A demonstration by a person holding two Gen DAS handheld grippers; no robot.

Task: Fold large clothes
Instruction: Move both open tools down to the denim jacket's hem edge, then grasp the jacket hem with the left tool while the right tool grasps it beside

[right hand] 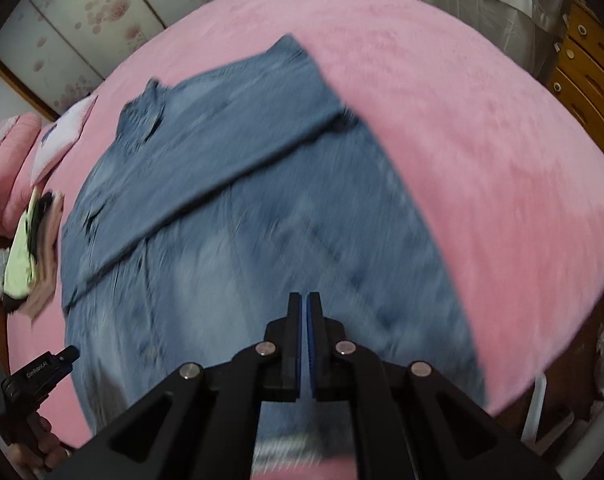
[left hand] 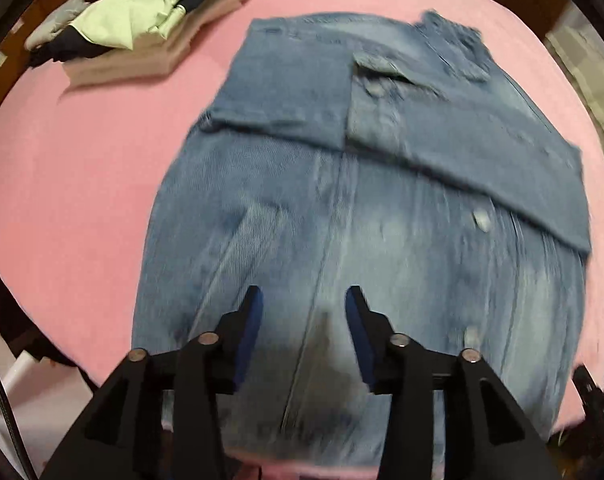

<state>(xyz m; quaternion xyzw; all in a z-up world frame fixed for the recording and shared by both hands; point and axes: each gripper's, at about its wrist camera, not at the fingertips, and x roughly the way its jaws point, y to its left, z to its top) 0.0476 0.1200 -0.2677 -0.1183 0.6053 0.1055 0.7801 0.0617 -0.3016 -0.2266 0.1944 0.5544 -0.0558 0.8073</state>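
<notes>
Nearest in the left wrist view, the left tool [left hand: 304, 300] hangs with its jaws apart and nothing between them, pointing down at the near hem of the denim shirt [left hand: 342, 240]. The right tool [right hand: 304, 304] has its pads pressed together — empty too — above the same end of the garment. The shirt lies flat on the pink bed [right hand: 462, 140], sleeves already crossed over the chest, its long axis running straight away from both tools toward the collar [left hand: 454, 40]. Both hands look about equally near the hem, so lifting it toward the collar seems the likely next fold. Beyond, at the far left, sits a stack of folded clothes [left hand: 141, 28].
</notes>
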